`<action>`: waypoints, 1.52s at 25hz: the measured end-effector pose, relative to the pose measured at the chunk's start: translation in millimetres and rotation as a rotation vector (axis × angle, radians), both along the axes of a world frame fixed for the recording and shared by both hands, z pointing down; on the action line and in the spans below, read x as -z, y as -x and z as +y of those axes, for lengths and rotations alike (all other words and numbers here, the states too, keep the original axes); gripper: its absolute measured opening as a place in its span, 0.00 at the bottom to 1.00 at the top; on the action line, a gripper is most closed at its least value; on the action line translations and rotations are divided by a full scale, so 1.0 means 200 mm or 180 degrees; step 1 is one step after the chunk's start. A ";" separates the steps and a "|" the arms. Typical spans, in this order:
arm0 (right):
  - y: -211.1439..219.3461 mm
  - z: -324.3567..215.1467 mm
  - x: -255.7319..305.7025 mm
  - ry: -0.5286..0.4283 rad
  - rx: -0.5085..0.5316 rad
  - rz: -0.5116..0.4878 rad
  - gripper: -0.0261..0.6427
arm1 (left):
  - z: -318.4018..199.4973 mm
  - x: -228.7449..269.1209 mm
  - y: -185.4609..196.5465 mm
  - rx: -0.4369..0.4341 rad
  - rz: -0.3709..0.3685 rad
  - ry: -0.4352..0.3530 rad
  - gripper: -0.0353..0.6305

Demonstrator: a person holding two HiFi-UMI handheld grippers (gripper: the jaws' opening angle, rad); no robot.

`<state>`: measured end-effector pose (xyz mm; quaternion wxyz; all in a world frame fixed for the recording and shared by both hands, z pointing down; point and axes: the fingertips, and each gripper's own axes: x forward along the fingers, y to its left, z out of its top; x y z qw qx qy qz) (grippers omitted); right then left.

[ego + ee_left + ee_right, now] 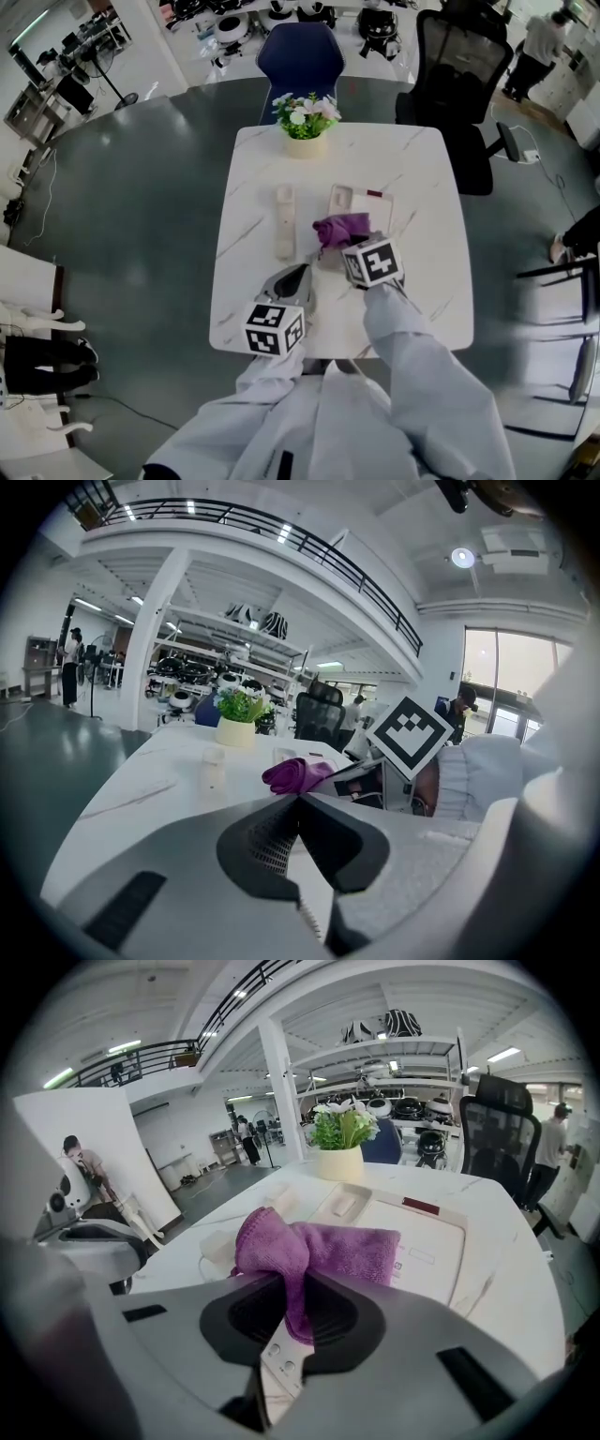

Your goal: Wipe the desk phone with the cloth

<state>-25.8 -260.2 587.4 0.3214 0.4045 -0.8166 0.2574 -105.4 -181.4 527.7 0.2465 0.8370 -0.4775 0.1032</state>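
Table [427, 187]: white marble top; flower pot [305, 141] at its 12 o'clock edge.
Desk phone [364, 202]: flat near table centre; handset [284, 221] lies off it at 9 o'clock.
Right gripper [289, 1283]: jaws pinched on purple cloth [314, 1246].
Left gripper [298, 797]: jaws together, nothing between; 7 o'clock of phone.
Cloth: bunched on the phone's 6 o'clock edge, 12 o'clock of right jaws.

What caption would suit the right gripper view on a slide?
Right gripper clamps a purple cloth at the white desk phone, a flower pot behind.
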 end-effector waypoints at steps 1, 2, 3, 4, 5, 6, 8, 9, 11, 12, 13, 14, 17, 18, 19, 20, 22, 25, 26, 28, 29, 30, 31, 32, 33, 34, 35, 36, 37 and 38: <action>0.00 0.01 -0.01 0.0020 0.0001 0.0003 0.10 | 0.01 0.00 0.00 -0.0001 -0.0002 -0.0001 0.05; 0.00 0.02 -0.01 0.0030 0.0009 0.0003 0.10 | 0.01 0.00 -0.01 -0.0003 -0.0003 -0.0001 0.05; 0.00 0.03 -0.01 0.0036 0.0020 0.0001 0.10 | 0.02 0.00 -0.01 -0.0002 -0.0004 -0.0001 0.05; 0.00 0.04 -0.01 0.0043 0.0030 0.0001 0.10 | 0.03 0.00 -0.01 0.0003 -0.0004 0.0000 0.05; 0.00 0.05 -0.02 0.0052 0.0040 0.0000 0.10 | 0.03 0.00 -0.01 0.0014 -0.0006 0.0000 0.05; 0.00 0.06 -0.02 0.0059 0.0050 0.0000 0.10 | 0.04 0.00 -0.01 0.0029 -0.0007 -0.0002 0.05; 0.01 0.07 -0.02 0.0056 0.0078 -0.0008 0.10 | 0.04 0.01 0.00 0.0055 -0.0008 -0.0010 0.05; 0.01 0.08 -0.01 0.0041 0.0097 -0.0014 0.10 | 0.05 0.01 0.00 0.0061 -0.0007 -0.0012 0.05; 0.02 0.10 -0.01 0.0033 0.0121 -0.0018 0.10 | 0.06 0.02 0.00 0.0063 -0.0006 -0.0010 0.05; 0.02 0.11 -0.01 0.0065 0.0113 -0.0013 0.10 | 0.07 0.02 0.00 0.0061 -0.0005 -0.0011 0.05; 0.02 0.12 -0.02 0.0098 0.0106 -0.0008 0.10 | 0.08 0.02 0.00 0.0060 -0.0004 -0.0014 0.05; 0.02 0.13 -0.02 0.0115 0.0107 -0.0007 0.10 | 0.08 0.03 0.00 0.0060 -0.0004 -0.0016 0.05; 0.02 0.15 -0.02 0.0108 0.0142 -0.0024 0.10 | 0.09 0.03 -0.01 0.0069 0.0000 -0.0021 0.05; 0.02 0.16 -0.03 0.0118 0.0144 -0.0029 0.10 | 0.09 0.03 -0.01 0.0073 0.0003 -0.0024 0.05; 0.02 0.17 -0.04 0.0134 0.0143 -0.0034 0.10 | 0.10 0.02 -0.01 0.0075 0.0005 -0.0027 0.05; 0.03 0.18 -0.05 0.0145 0.0144 -0.0040 0.10 | 0.11 0.02 0.00 0.0078 0.0007 -0.0030 0.05; 0.03 0.19 -0.05 0.0160 0.0147 -0.0048 0.10 | 0.12 0.02 0.00 0.0085 0.0009 -0.0032 0.05; 0.03 0.21 -0.05 0.0177 0.0143 -0.0048 0.10 | 0.13 0.03 0.00 0.0093 0.0012 -0.0033 0.05; 0.03 0.21 -0.05 0.0182 0.0145 -0.0049 0.10 | 0.14 0.03 0.00 0.0098 0.0015 -0.0033 0.05; 0.03 0.22 -0.06 0.0196 0.0149 -0.0053 0.10 | 0.14 0.03 0.00 0.0109 0.0018 -0.0033 0.05; 0.03 0.23 -0.06 0.0205 0.0150 -0.0054 0.10 | 0.14 0.03 0.01 0.0112 0.0018 -0.0033 0.05; 0.03 0.24 -0.06 0.0210 0.0150 -0.0056 0.10 | 0.15 0.04 0.01 0.0114 0.0019 -0.0032 0.05; 0.03 0.24 -0.06 0.0212 0.0151 -0.0057 0.10 | 0.15 0.04 0.01 0.0115 0.0020 -0.0031 0.05; 0.03 0.25 -0.06 0.0212 0.0152 -0.0059 0.10 | 0.15 0.03 0.01 0.0117 0.0021 -0.0030 0.05; 0.03 0.26 -0.06 0.0214 0.0153 -0.0061 0.10 | 0.16 0.03 0.01 0.0121 0.0022 -0.0030 0.05; 0.03 0.26 -0.07 0.0216 0.0155 -0.0061 0.10 | 0.16 0.03 0.01 0.0125 0.0023 -0.0029 0.05; 0.03 0.27 -0.07 0.0219 0.0156 -0.0062 0.10 | 0.16 0.03 0.01 0.0129 0.0024 -0.0028 0.05; 0.03 0.28 -0.07 0.0222 0.0158 -0.0064 0.10 | 0.16 0.03 0.01 0.0132 0.0025 -0.0027 0.05; 0.03 0.29 -0.07 0.0224 0.0162 -0.0067 0.10 | 0.17 0.03 0.01 0.0135 0.0027 -0.0027 0.05; 0.03 0.29 -0.07 0.0226 0.0169 -0.0068 0.10 | 0.17 0.03 0.02 0.0138 0.0029 -0.0030 0.05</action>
